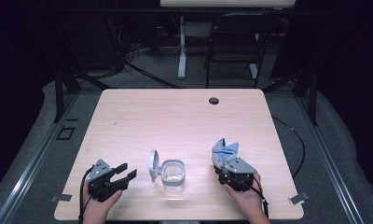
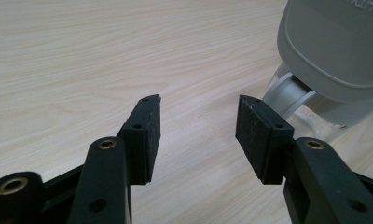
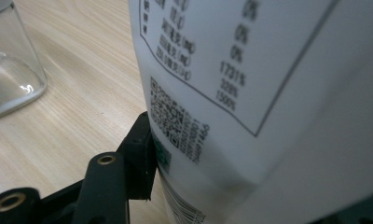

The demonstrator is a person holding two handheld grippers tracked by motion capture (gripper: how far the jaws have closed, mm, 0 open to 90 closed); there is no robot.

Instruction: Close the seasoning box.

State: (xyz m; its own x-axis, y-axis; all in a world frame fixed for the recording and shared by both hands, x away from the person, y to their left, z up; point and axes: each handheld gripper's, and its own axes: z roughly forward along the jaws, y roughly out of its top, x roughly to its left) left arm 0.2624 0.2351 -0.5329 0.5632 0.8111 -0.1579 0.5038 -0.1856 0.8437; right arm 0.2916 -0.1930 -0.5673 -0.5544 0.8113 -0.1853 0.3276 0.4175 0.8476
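The person's left hand [image 1: 97, 208] is coming in from the bottom edge and holding the left gripper [image 1: 125, 171] low over the near left of the table, its jaws standing apart and pointing right and slightly forward with nothing between them. The right hand [image 1: 244, 195] is gripping the right gripper [image 1: 223, 161] at the near right, pointing it forward, its jaws pressing in on both sides of what it is holding.
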